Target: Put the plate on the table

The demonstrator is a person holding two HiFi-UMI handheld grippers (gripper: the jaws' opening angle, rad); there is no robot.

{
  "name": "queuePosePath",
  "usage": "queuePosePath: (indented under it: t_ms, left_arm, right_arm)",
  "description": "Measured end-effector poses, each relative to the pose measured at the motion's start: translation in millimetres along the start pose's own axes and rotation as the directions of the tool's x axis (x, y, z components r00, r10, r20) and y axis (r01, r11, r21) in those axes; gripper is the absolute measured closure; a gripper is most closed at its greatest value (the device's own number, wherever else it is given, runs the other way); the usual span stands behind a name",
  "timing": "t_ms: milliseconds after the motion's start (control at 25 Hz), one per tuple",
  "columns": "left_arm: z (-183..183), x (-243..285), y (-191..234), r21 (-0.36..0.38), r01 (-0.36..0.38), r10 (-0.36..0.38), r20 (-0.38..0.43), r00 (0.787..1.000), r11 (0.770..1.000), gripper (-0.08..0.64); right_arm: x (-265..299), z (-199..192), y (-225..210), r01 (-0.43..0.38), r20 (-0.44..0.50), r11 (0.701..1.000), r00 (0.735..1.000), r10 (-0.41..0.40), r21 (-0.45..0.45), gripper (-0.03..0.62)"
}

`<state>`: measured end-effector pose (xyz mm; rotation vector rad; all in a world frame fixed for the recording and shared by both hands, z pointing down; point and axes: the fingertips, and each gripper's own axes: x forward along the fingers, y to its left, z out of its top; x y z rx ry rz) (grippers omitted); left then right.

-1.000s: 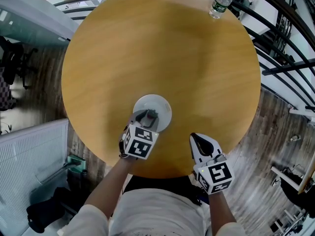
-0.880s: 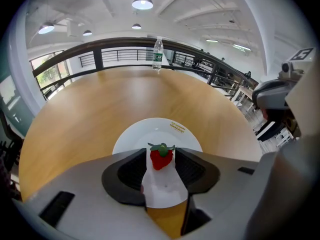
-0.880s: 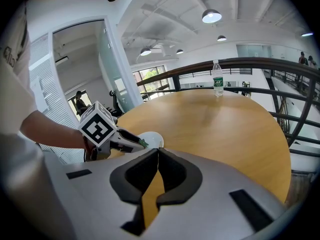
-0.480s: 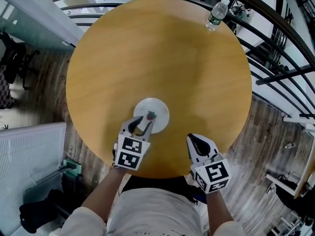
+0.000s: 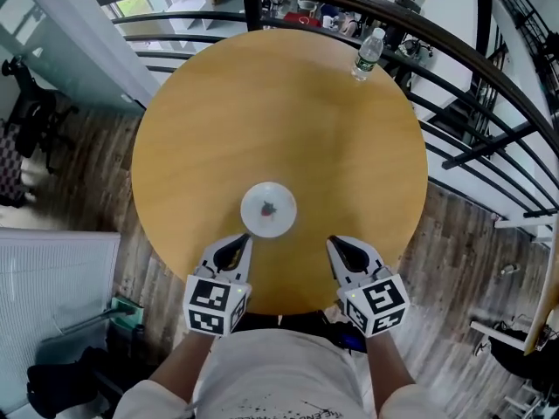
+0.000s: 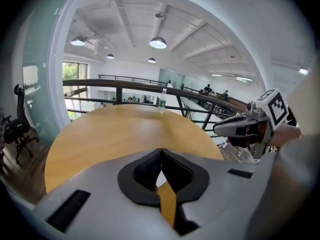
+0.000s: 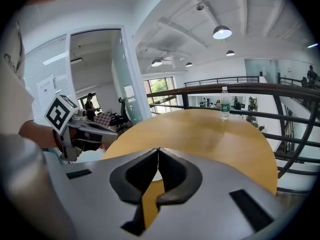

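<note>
Now left gripper (image 5: 239, 242) just closed, right gripper (image 5: 338, 243) closed, both empty.

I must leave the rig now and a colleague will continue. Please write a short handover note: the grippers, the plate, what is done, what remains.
Left gripper: shut and empty; its jaws have just been closing with nothing between them. It is over the table's near edge, apart from the plate.
Right gripper: shut and empty, beside the left one.
Plate: lies flat on the round table, just ahead of both grippers, touched by neither.
Water bottle: upright at the far edge, not involved.
Done: the plate is on the table.
Left: nothing seems to remain.
</note>
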<state>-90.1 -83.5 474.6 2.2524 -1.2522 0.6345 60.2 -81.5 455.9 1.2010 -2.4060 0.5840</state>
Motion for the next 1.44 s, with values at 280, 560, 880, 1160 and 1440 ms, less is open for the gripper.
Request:
queuePosePath:
  t_ms: [280, 560, 880, 1160, 1440]
  left_arm:
    - [14.2, -35.2, -4.4, 0.019, -0.036, 0.035, 0.057, 0.998, 0.999, 0.537]
    - [27.3, -50.4, -17.0, 0.022, -0.018, 0.016, 0.093, 0.996, 1.0, 0.537]
    - [32.7, -59.1, -17.4, 0.03, -0.022, 0.018, 0.119, 0.993, 0.999, 0.535]
    - [37.4, -62.9, -9.8, 0.025, -0.032, 0.029, 0.123, 0.992, 0.999, 0.535]
    - [36.1, -67.6, -9.0, 0.026, -0.035, 0.032, 0.127, 0.991, 0.999, 0.535]
  right_arm:
    - [-28.5, 17.8, 11.2, -0.011, 0.054, 1.0, 0.998, 0.011, -0.007, 0.568]
    - [-43.5, 23.4, 17.9, -0.021, 0.067, 1.0, 0.997, 0.022, -0.021, 0.568]
    - [-44.4, 28.5, 24.7, -0.033, 0.075, 0.999, 0.997, 0.036, -0.041, 0.568]
    - [-42.7, 34.9, 27.8, -0.042, 0.081, 0.998, 0.996, 0.045, -0.042, 0.568]
    - [-43.4, 28.3, 32.5, -0.05, 0.066, 0.998, 0.996, 0.053, -0.047, 0.568]
